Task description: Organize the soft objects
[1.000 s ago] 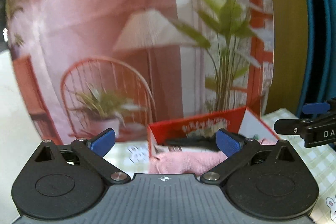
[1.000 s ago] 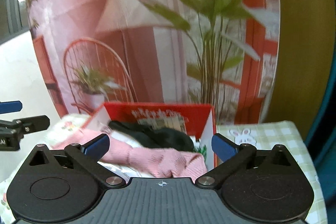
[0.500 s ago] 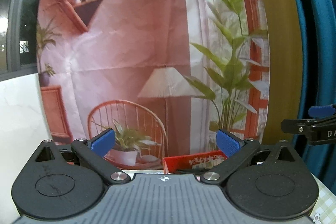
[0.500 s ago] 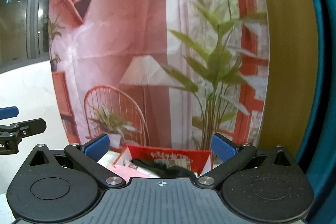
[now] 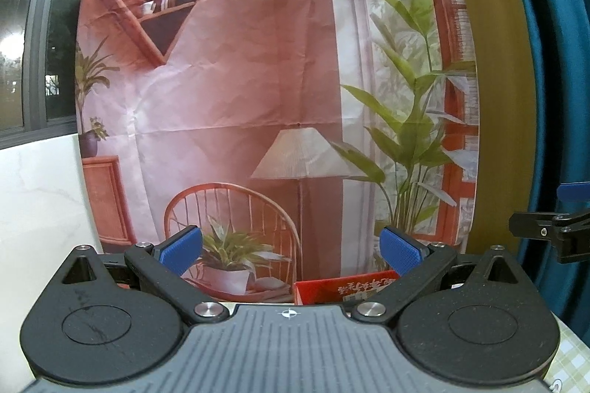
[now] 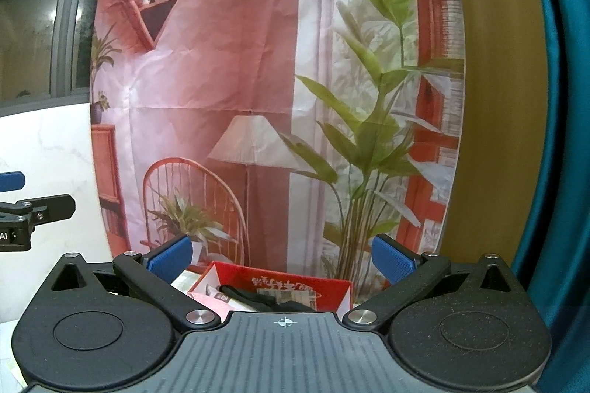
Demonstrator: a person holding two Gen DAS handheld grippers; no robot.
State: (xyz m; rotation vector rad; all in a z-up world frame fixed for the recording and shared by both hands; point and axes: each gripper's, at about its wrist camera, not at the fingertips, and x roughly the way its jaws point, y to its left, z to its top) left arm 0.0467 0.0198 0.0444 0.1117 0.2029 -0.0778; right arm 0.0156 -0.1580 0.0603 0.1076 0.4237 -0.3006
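Both grippers are raised and tilted up toward the printed backdrop. My left gripper (image 5: 291, 251) is open and empty. My right gripper (image 6: 282, 260) is open and empty. A red box (image 6: 295, 282) sits low in the right wrist view, just past the gripper body, with a black soft item (image 6: 265, 299) and a bit of pink cloth (image 6: 206, 301) in it. In the left wrist view only the box's red rim (image 5: 332, 286) shows. The right gripper's fingers (image 5: 545, 227) show at the right edge of the left wrist view, and the left gripper's fingers (image 6: 37, 208) at the left edge of the right wrist view.
A printed fabric backdrop (image 5: 258, 79) of a room with chair, lamp and plant hangs behind the table. A teal curtain (image 6: 560, 135) hangs at the right. A white marble wall (image 5: 37, 190) is at the left. A checked tablecloth (image 5: 568, 356) shows at lower right.
Both grippers have risen and tilted up away from the table. The red box and the pink cloth have dropped to the bottom of both views. Both stay open.
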